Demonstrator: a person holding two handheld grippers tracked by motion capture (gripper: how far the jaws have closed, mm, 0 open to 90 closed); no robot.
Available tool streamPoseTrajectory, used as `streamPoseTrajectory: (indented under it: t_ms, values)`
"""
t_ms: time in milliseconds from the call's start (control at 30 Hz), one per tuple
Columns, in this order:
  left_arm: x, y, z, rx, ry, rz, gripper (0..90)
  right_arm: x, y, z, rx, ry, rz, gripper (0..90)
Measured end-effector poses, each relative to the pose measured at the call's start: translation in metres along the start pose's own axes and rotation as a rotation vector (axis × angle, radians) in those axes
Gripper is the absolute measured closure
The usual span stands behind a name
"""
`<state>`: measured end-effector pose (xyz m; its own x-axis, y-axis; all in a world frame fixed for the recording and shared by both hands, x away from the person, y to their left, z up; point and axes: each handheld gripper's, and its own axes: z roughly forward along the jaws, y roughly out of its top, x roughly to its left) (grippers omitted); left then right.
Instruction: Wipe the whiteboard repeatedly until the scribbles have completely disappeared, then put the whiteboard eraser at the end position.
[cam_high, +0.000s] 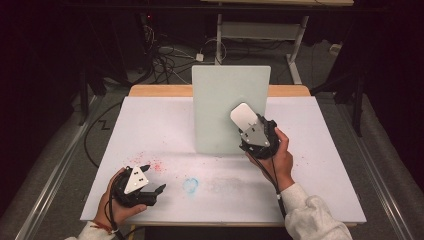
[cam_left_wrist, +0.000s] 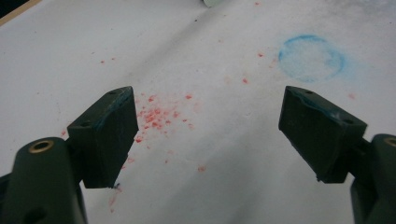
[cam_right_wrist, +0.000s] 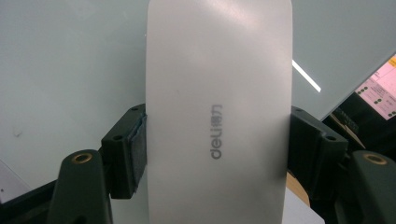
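- Right gripper (cam_right_wrist: 217, 154): jaws clamped on both long edges of a white, rounded-oblong plastic eraser block (cam_right_wrist: 218, 112) with grey "deli" lettering on its back. Grip sits low on the block; most of it sticks out past the jaws.
- In the high view the eraser block (cam_high: 243, 116) lies against the face of the pale green-white upright rectangular board (cam_high: 227, 107), right of centre and about mid-height. Contact looks flat; I can't tell how firmly it presses.
- Board stands upright near the far middle of the white sheet-covered table (cam_high: 160, 125).
- Left gripper (cam_left_wrist: 210, 126): jaws spread wide, nothing between them, black pads (cam_left_wrist: 114, 133) bare. It hangs just above the table at the near left, held in the person's left hand (cam_high: 112, 197).
- Under and ahead of the left gripper: scattered red crumb specks (cam_left_wrist: 156, 116) and a faint blue smudged ring (cam_left_wrist: 310, 58) on the sheet.
- Step, my read: wiping the board with the eraser; the block is on the surface mid-stroke or about to stroke.
- Next move calls for: keep the clamp tight, keep the block's face parallel to the board, sweep with even pressure. The board has no visible brace, so push lightly or steady it with the free left gripper.
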<state>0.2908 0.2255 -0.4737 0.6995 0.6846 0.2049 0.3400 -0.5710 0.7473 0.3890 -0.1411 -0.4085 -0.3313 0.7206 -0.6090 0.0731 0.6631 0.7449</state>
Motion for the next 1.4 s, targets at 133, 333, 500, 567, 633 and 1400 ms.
streamPoseTrajectory:
  t_ms: [133, 333, 500, 567, 633, 1400]
  values:
    - [0.001, 0.000, 0.001, 0.005, -0.002, 0.000, 19.0, -0.003, 0.000, -0.003, -0.011, 0.010, 0.011, 30.9]
    - [0.001, 0.001, 0.002, 0.001, -0.002, -0.001, 19.0, -0.008, -0.003, -0.006, -0.015, 0.031, 0.031, 30.9]
    - [0.001, 0.001, 0.002, -0.001, -0.004, -0.002, 18.9, -0.012, -0.003, -0.012, -0.025, 0.044, 0.046, 30.9]
    - [0.001, 0.002, 0.002, -0.005, -0.005, -0.004, 18.9, -0.012, -0.003, -0.016, -0.030, 0.049, 0.051, 31.0]
    - [0.001, 0.002, 0.002, -0.004, -0.005, -0.003, 19.0, -0.013, -0.003, -0.018, -0.035, 0.056, 0.048, 30.9]
    - [0.000, 0.004, 0.003, 0.001, -0.004, 0.017, 18.9, -0.022, -0.005, -0.031, -0.063, 0.171, 0.085, 30.9]
